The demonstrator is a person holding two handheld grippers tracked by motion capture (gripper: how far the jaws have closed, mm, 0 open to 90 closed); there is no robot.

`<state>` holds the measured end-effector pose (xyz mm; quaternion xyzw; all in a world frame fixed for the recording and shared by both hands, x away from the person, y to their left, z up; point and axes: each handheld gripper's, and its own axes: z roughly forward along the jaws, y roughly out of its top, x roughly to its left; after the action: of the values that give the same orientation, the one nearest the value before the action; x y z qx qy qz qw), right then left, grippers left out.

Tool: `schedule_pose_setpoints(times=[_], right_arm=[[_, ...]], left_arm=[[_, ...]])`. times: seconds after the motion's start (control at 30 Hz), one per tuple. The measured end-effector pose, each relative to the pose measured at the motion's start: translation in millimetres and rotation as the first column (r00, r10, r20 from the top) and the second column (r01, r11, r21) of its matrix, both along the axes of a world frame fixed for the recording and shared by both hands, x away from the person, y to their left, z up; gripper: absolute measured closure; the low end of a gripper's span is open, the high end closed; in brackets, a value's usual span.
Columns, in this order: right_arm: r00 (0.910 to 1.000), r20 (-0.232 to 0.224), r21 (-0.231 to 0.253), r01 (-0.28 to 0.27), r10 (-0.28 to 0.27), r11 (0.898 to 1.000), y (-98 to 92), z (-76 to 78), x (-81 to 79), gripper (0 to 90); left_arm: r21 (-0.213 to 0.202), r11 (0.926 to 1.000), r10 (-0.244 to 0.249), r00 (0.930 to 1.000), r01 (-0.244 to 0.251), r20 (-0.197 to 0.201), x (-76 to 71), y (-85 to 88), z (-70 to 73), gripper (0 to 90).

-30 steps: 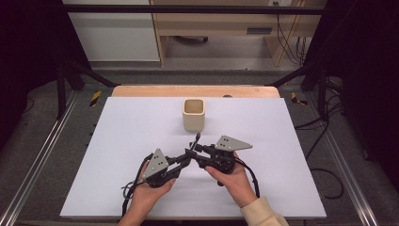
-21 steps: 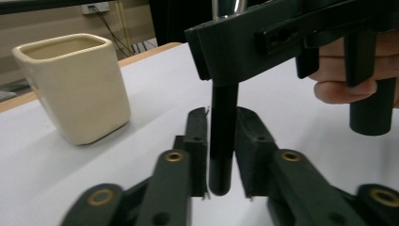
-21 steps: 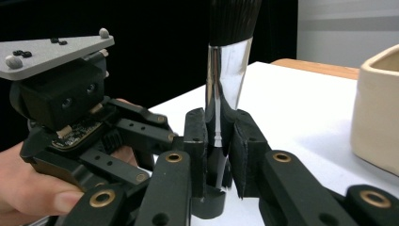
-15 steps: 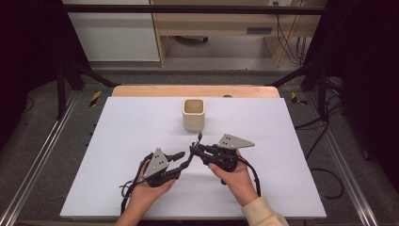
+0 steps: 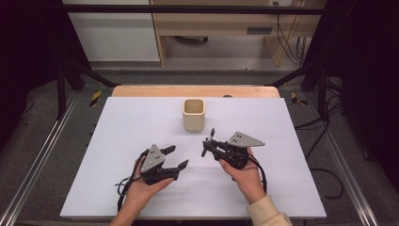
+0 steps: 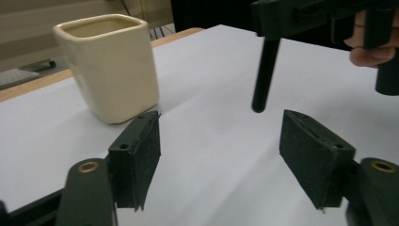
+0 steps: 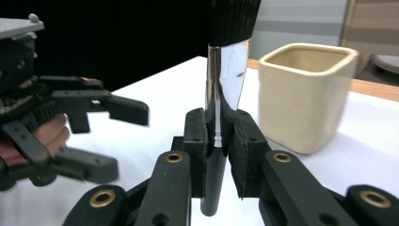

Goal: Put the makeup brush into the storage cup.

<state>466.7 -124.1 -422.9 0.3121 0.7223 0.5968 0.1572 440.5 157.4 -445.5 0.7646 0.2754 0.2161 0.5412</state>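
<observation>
While we look from the high view, our right gripper (image 5: 210, 141) clamps the black-bristled, chrome-ferruled makeup brush (image 5: 207, 145) near the square cream ceramic cup (image 5: 193, 114); left gripper view: our left gripper (image 6: 219, 141) has just been opening, nothing between; right gripper view: keep the brush (image 7: 225, 84) upright, centre it over the cup (image 7: 306, 94).

The cup (image 5: 193, 115) is plain cream. The brush (image 7: 221, 94) has black bristles, a shiny silver ferrule and a black handle. Both grippers, left (image 5: 173, 158) and right (image 5: 207, 142), are black with grey plates. The table (image 5: 117, 122) is white, its far edge bare pale wood.
</observation>
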Motion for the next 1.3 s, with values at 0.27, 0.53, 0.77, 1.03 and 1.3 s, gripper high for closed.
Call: schedule_pose_setpoints(times=[0.27, 0.53, 0.77, 1.03, 1.3], right_arm=[[0.999, 0.023, -0.021, 0.04, -0.04, 0.999, -9.8, 1.5, -0.2, 78.1], [0.9964, 0.042, -0.034, 0.075, -0.073, 0.997, -14.6, 2.0, 1.4, 78.1], [0.9949, 0.056, -0.043, 0.086, -0.084, 0.995, -17.2, 2.9, 0.7, 78.1], [0.9937, 0.066, -0.065, 0.095, -0.09, 0.993, -21.4, 2.5, 1.4, 78.1], [0.9924, 0.074, -0.092, 0.106, -0.099, 0.99, -23.3, 1.6, -1.0, 78.1]], left_arm=[[-0.007, 0.997, 0.077, 0.9969, -0.077, -0.012, 5.9, 21.0, 3.3, 12.6], [-0.021, 0.9912, 0.131, 0.9914, -0.131, 0.001, 9.5, 42.5, 4.9, 5.8], [-0.067, 0.9864, 0.153, 0.9878, -0.15, 0.032, 9.1, 57.4, 9.2, 4.4], [-0.104, 0.9815, 0.168, 0.9834, -0.161, 0.068, 4.4, 75.1, 9.7, 3.4], [-0.132, 0.9746, 0.195, 0.9754, -0.18, 0.103, -6.8, 98.8, 10.1, 3.4]])
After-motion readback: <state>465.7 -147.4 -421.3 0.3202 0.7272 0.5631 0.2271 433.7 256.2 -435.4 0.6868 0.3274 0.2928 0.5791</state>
